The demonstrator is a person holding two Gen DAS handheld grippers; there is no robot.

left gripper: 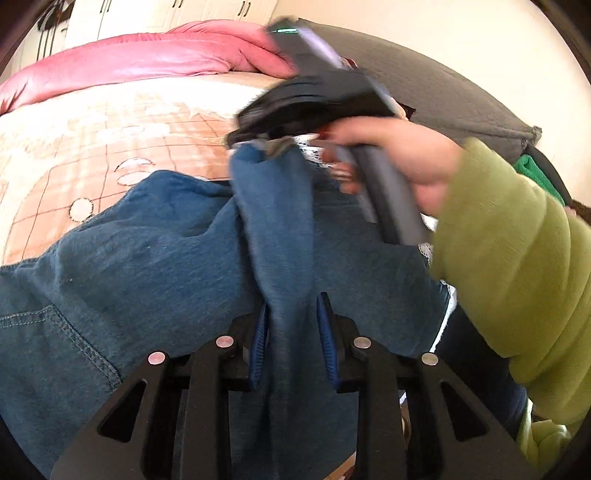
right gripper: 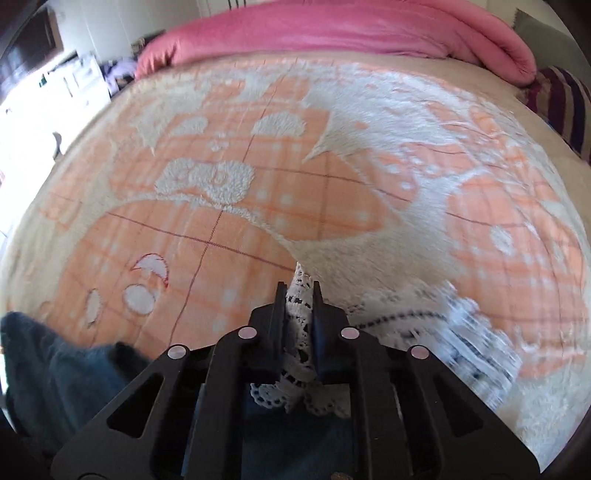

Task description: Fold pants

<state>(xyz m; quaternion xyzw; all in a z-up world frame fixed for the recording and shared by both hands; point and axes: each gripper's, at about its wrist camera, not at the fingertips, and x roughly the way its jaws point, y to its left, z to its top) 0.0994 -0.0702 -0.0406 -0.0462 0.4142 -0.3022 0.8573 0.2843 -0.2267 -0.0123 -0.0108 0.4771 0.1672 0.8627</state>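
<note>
I am looking at a big bed covered by a soft orange and cream fluffy blanket (right gripper: 332,155) with checks and white shapes. A puffy pink quilt (right gripper: 332,29) is lying along the far end of it. The blue denim pants (left gripper: 155,266) are lying on the near part of the blanket, bunched up and wrinkled, with white lace trim (right gripper: 295,317) along one edge.

A person's sleeve, made of fuzzy green cloth (left gripper: 517,277), is reaching in from the right in my left camera. The hand (left gripper: 399,158) is holding the grey handle of my right gripper (left gripper: 280,146).

My left gripper (left gripper: 293,332) is squeezing a raised fold of the blue pants between its blue pads (left gripper: 327,339). The fold is running up from those pads toward the right gripper.

My right gripper, seen in its own camera (right gripper: 299,291), is pinching the white lace trim tight between its black fingers (right gripper: 275,321), close over the blanket.
</note>
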